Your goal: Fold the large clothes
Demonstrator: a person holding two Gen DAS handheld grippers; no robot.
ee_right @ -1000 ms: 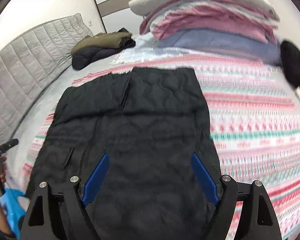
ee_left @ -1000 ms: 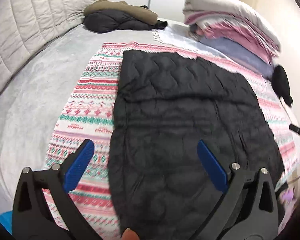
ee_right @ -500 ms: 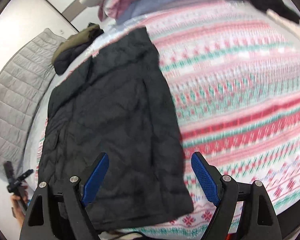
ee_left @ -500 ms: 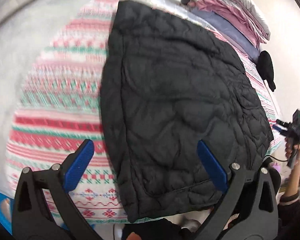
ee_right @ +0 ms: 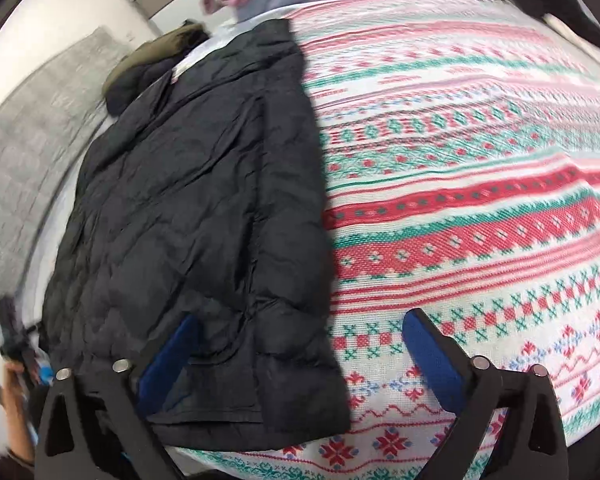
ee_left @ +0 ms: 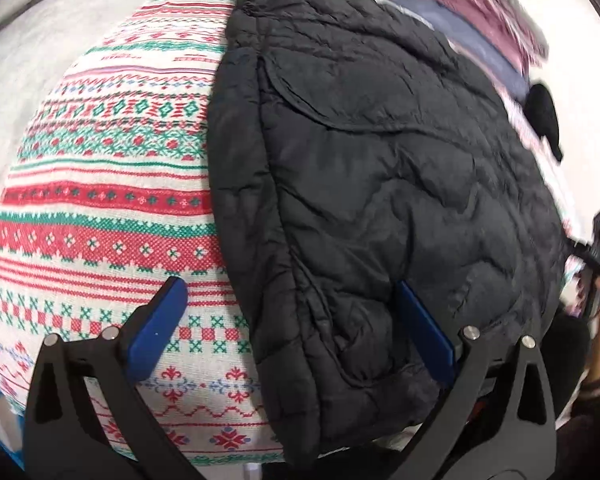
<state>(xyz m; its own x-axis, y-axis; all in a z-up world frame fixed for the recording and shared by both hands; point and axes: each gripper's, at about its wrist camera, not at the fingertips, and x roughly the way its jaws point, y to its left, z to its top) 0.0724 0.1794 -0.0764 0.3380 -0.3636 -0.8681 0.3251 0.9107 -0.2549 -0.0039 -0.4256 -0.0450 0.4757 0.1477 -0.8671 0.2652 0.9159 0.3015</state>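
Both grippers now low over the jacket's near hem, down from a wider view a sec ago.
Black quilted jacket (ee_left: 380,184) lies flat on patterned blanket (ee_left: 100,200) on the bed. Left gripper (ee_left: 292,324) spread, straddling its near-left corner; right gripper (ee_right: 300,352) jaws opening, near-right corner btwn them, nothing pinched yet. Prob. set to grab hem for next fold.

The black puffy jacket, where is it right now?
The black puffy jacket lies flat on the patterned blanket on the bed, its near hem at the bed's edge. It fills the right of the left wrist view and the left of the right wrist view.
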